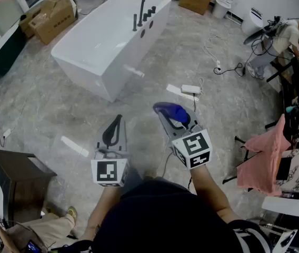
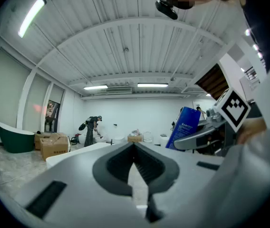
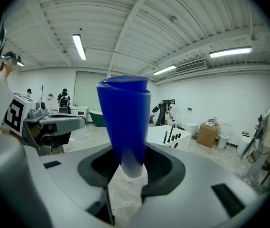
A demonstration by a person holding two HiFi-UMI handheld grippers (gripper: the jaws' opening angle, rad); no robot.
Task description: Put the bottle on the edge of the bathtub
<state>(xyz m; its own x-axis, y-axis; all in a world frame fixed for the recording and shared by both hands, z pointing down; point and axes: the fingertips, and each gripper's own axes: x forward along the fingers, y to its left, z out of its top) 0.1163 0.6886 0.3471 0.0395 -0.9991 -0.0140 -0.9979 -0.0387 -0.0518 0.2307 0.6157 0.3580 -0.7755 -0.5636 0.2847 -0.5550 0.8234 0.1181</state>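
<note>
A person stands on a grey stone floor [image 1: 60, 115]. The right hand-held gripper [image 1: 166, 115] is clamped on the lower end of a deep blue plastic bottle [image 1: 173, 111], which stands roughly upright out of its jaws. The left hand-held gripper [image 1: 118, 123] is closed on nothing. The long white freestanding bathtub [image 1: 139, 46] lies ahead and to the left of the bottle, well apart, its length running away from the person. The left hand looks slightly nearer the tub, but the right carries the bottle.
</note>
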